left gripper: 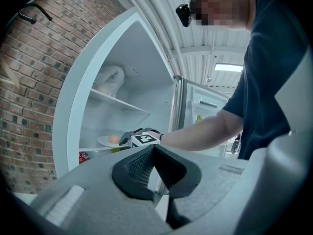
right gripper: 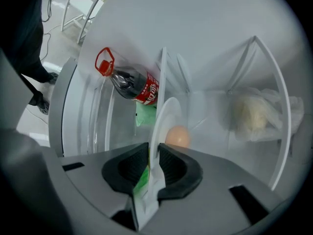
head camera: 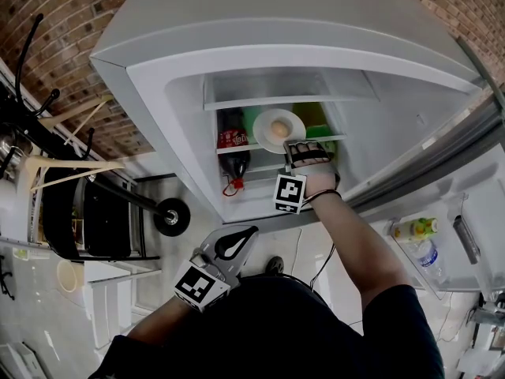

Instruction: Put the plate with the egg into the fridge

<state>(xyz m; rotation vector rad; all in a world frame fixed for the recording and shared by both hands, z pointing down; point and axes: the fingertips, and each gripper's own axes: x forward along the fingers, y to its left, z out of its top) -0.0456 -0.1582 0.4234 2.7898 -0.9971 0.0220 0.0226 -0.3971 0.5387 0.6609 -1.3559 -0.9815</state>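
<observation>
Right gripper view: your plate (right gripper: pixel 164 116) covers most of the green packet (right gripper: pixel 143 115), so its type is unreadable. The cola bottle (right gripper: pixel 133 83) is hidden past its label. The pale bag (right gripper: pixel 257 112) is blurred, possibly bread or dough.

Head view: the door-shelf bottles (head camera: pixel 416 228) are too small to read. The fridge door (head camera: pixel 477 192) is cut off at the right edge.

1. The plate (right gripper: pixel 164 119) stands edge-on in mid-picture. Its rim sits between the jaws of the gripper (right gripper: pixel 155 150), which are slightly apart, with a thin gap showing beside the rim.
2. An egg (right gripper: pixel 177 136) lies on the plate, just past the jaws.
3. A dark bottle (right gripper: pixel 134 84) with a red label and red cap ring lies up-left of the plate.
4. A green pack (right gripper: pixel 143 114) shows just left of the plate, below the bottle.
5. A pale bag (right gripper: pixel 254 112) sits right of the plate, well apart.
</observation>
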